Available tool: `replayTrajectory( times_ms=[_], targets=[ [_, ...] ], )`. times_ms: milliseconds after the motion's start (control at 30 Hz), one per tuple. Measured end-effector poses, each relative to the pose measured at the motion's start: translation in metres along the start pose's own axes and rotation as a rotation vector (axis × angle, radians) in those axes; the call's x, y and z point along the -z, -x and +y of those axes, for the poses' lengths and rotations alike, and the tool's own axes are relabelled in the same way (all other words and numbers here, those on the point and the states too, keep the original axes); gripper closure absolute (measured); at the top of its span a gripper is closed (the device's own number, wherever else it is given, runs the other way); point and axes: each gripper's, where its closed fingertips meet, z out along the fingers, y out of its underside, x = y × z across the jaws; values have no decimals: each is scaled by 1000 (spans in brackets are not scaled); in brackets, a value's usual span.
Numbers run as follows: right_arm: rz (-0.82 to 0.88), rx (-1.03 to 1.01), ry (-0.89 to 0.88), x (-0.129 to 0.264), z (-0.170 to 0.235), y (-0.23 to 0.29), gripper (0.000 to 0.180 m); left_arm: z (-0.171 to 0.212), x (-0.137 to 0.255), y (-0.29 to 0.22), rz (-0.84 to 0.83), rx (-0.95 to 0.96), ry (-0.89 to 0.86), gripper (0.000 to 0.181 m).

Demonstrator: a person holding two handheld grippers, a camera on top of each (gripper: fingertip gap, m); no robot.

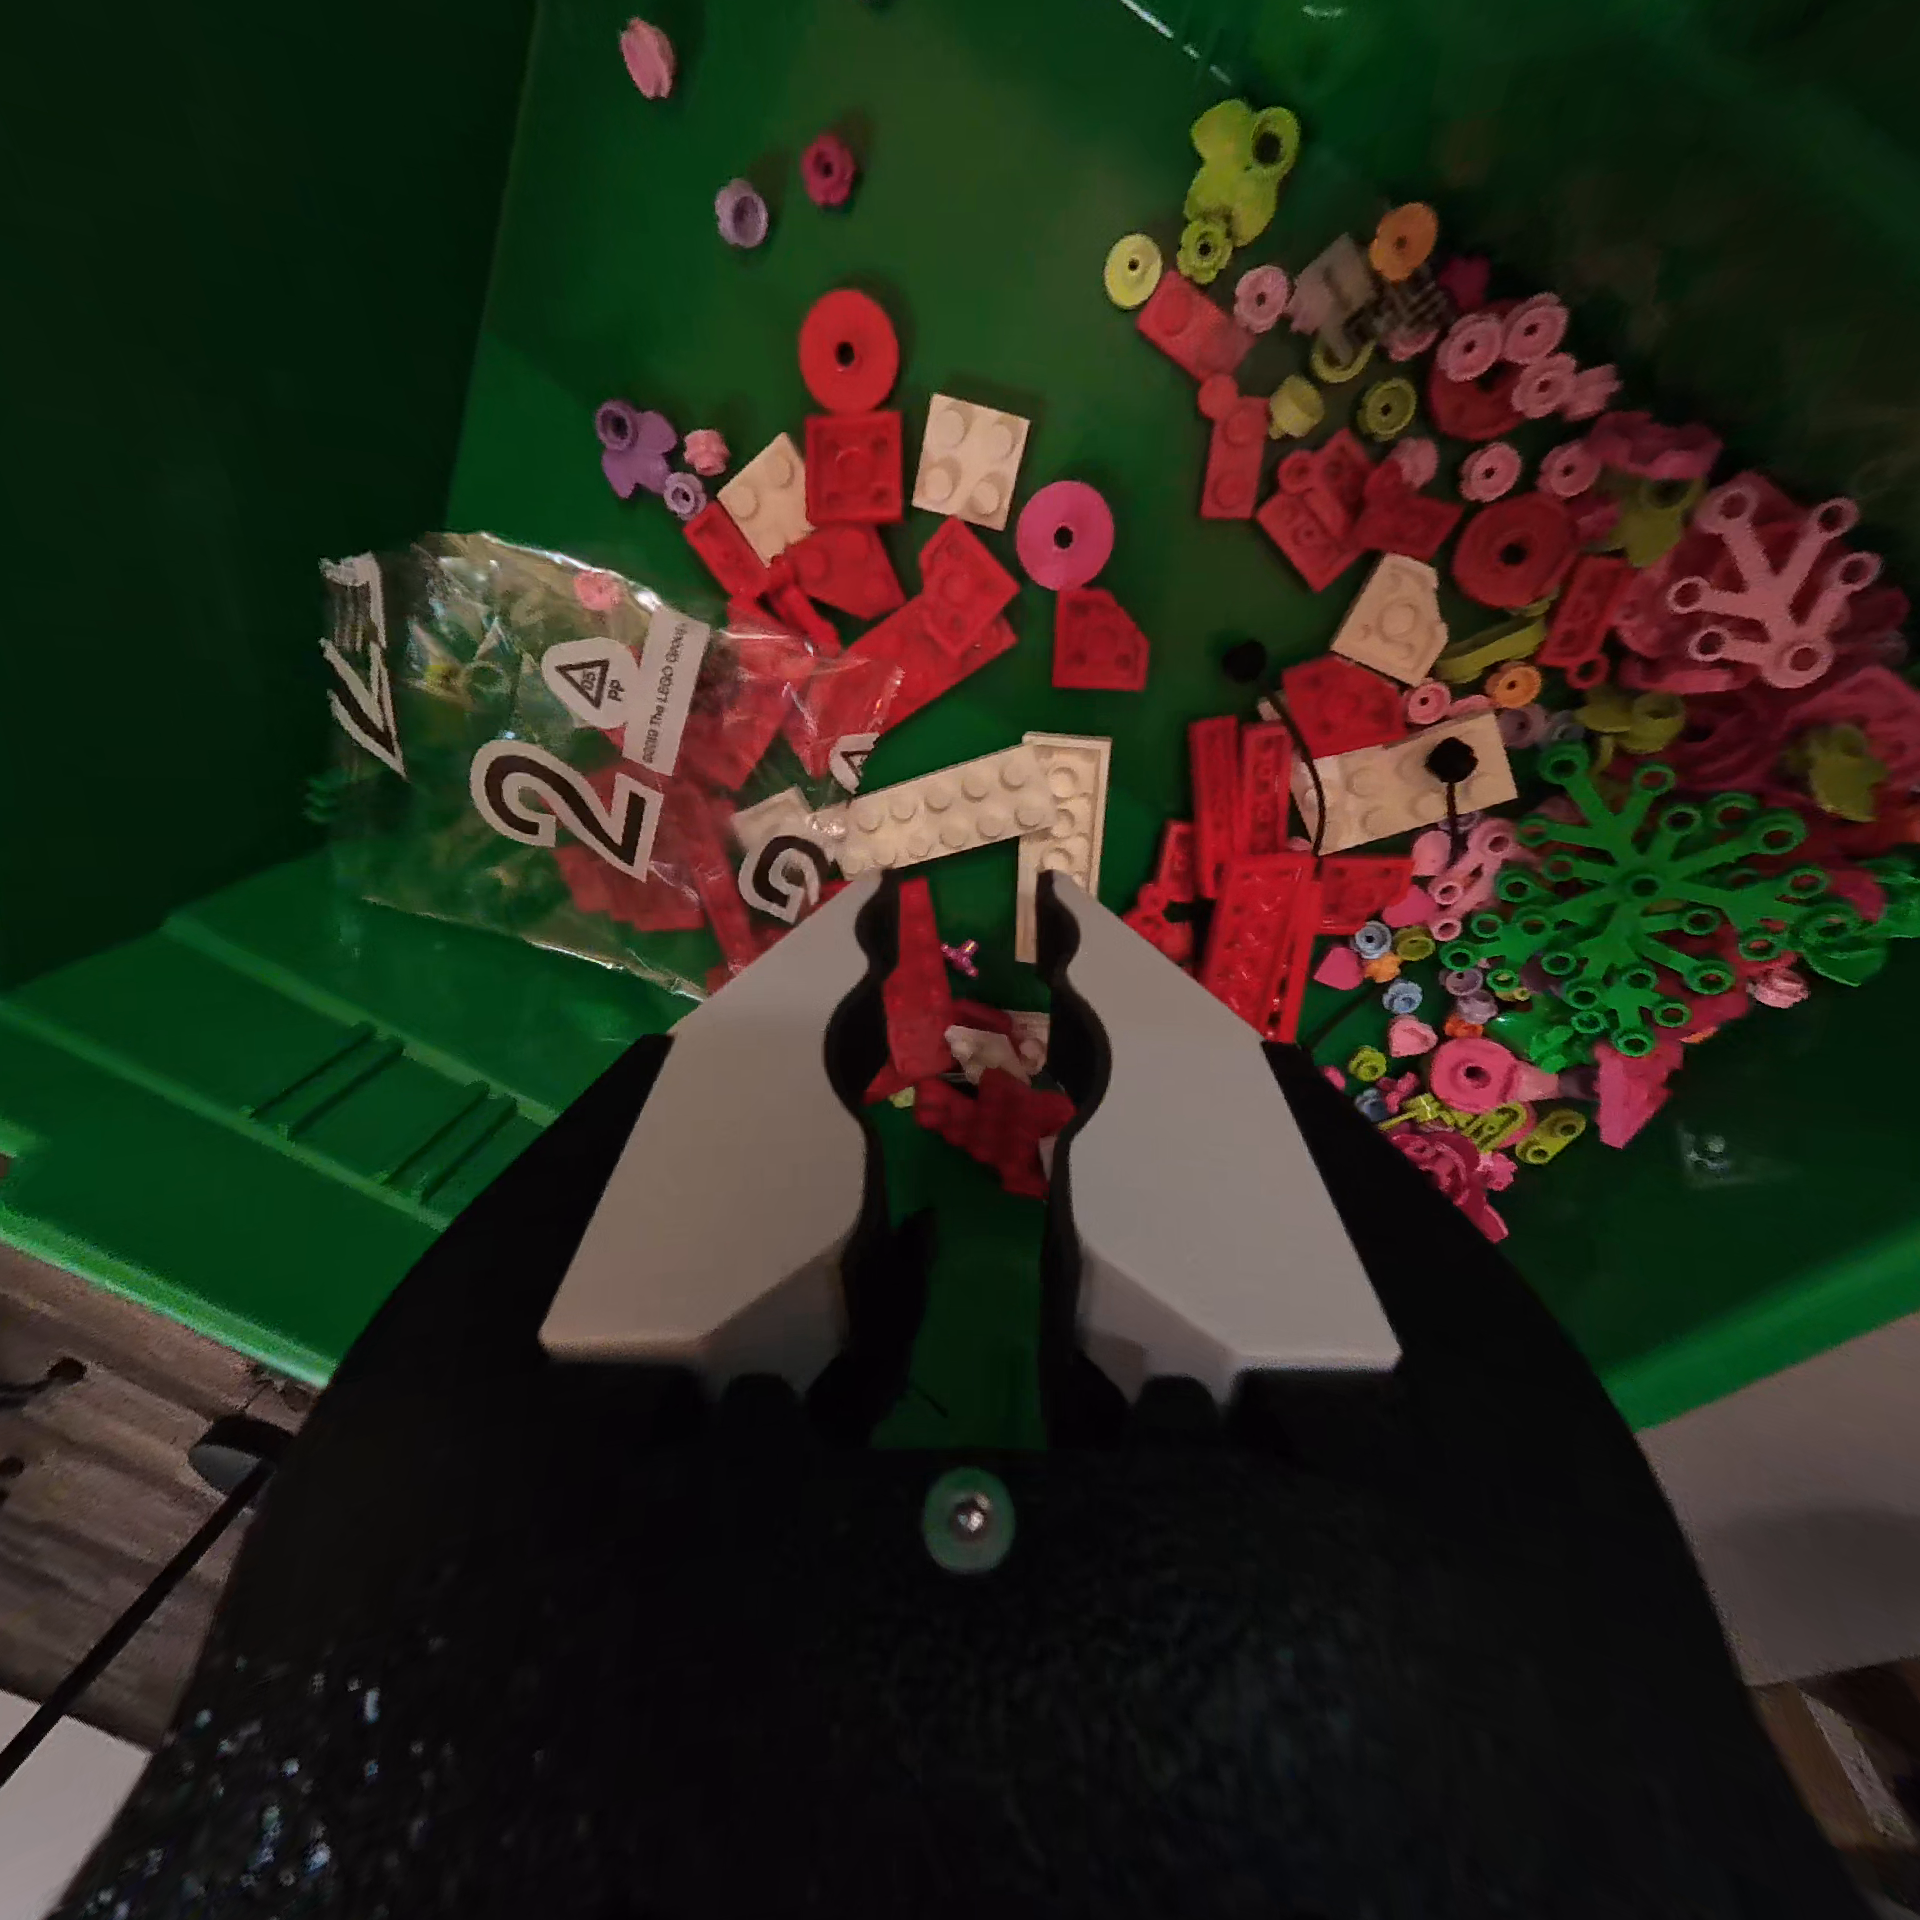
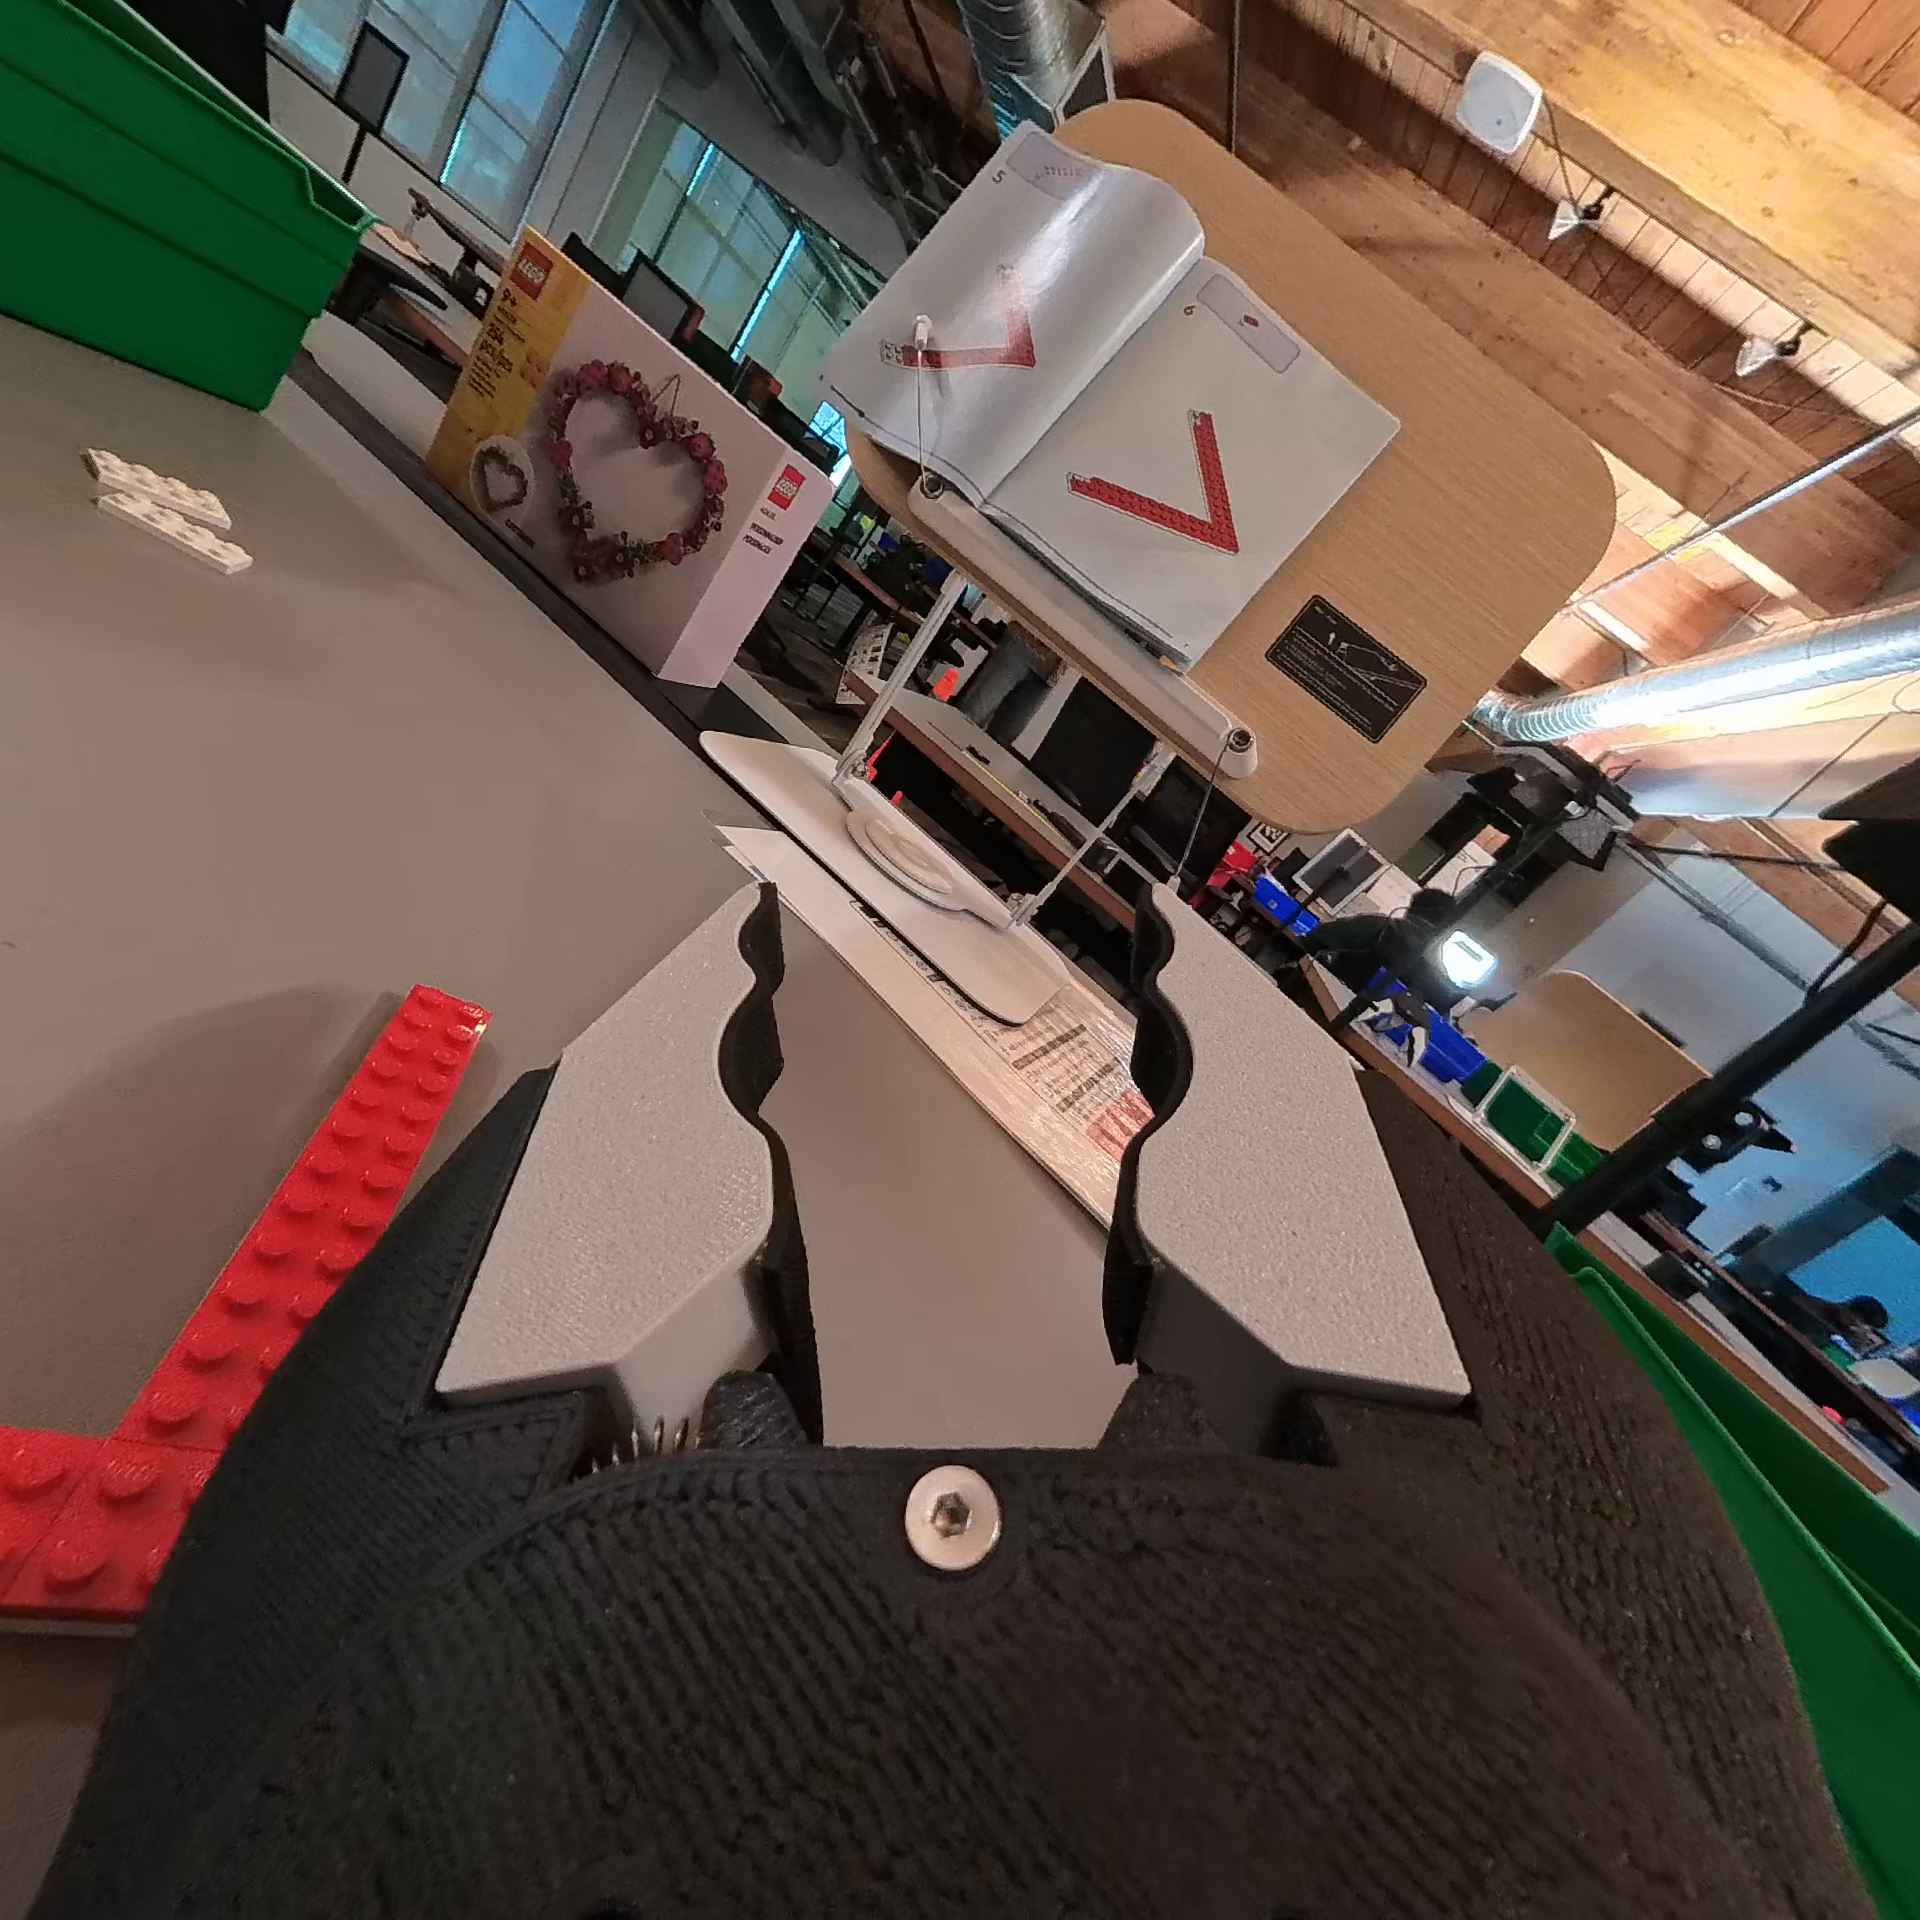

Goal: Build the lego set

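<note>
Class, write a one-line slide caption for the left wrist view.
Left gripper hovers open over loose red, white and pink bricks and a clear plastic bag in a green bin.

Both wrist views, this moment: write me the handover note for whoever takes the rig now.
Left gripper: over the green bin, fingers partly open, nothing clearly gripped; a red plate lies between them.
Right gripper: open, empty, low over the grey table.
Parts: loose pieces and a clear bag in the bin; two white plates on the table.
Done: red V of plates joined, beside the right gripper.
Left: the open instruction booklet on its stand shows a red V; everything in the bin remains.
</note>
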Motion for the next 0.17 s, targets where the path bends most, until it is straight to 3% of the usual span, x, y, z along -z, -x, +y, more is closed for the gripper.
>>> replayTrajectory(
  times_ms=[33, 167],
  targets=[
    [-1, 1, 0, 0, 0, 0, 113, 1, -1, 0, -6, 11, -1, 157],
    [-3, 4, 0, 0, 0, 1, 113, 3, -6, -6, 54, 62, -6, 157]
  ],
)
